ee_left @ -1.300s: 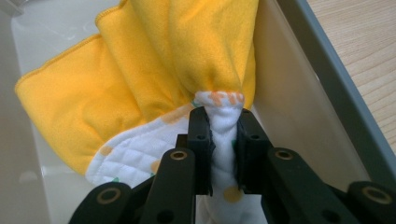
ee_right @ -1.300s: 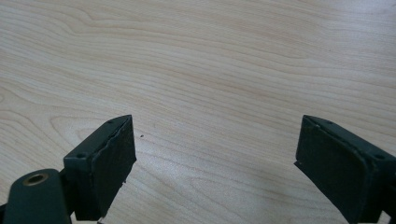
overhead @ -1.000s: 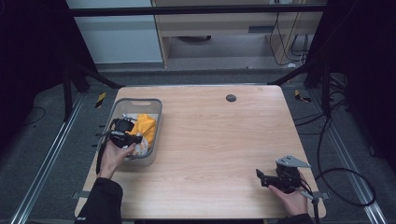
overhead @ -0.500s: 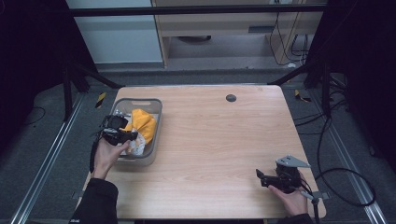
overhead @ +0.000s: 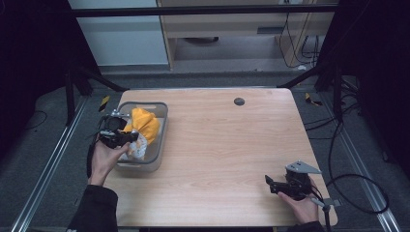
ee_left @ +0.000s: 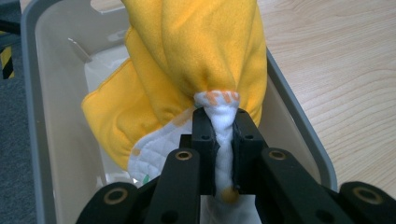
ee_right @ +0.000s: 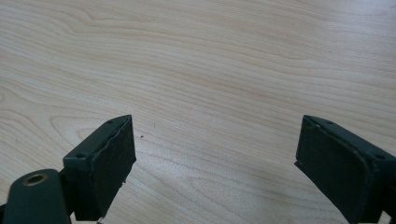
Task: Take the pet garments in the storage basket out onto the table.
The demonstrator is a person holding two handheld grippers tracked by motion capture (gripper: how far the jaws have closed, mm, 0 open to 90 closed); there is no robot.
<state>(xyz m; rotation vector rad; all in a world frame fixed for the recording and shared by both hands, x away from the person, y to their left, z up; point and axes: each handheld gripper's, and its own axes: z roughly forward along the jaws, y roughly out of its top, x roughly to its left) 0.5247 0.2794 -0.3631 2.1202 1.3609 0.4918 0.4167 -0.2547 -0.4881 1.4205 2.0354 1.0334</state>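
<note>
A soft, light-looking yellow fleece cloth with a white quilted underside (ee_left: 205, 60) is being pinched at a bunched white fold by the closed left gripper (ee_left: 223, 135) over the grey plastic bin (overhead: 157, 145), while the right gripper (ee_right: 215, 172) is being held wide open and empty above the wooden table (overhead: 227, 145).

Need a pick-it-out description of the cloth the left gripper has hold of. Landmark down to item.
Start at the wooden table and go to its left edge, where a grey plastic bin sits. The left gripper is shut on a cloth bunched over that bin. It is bright yellow with a white quilted underside, the only vividly coloured thing there.
</note>
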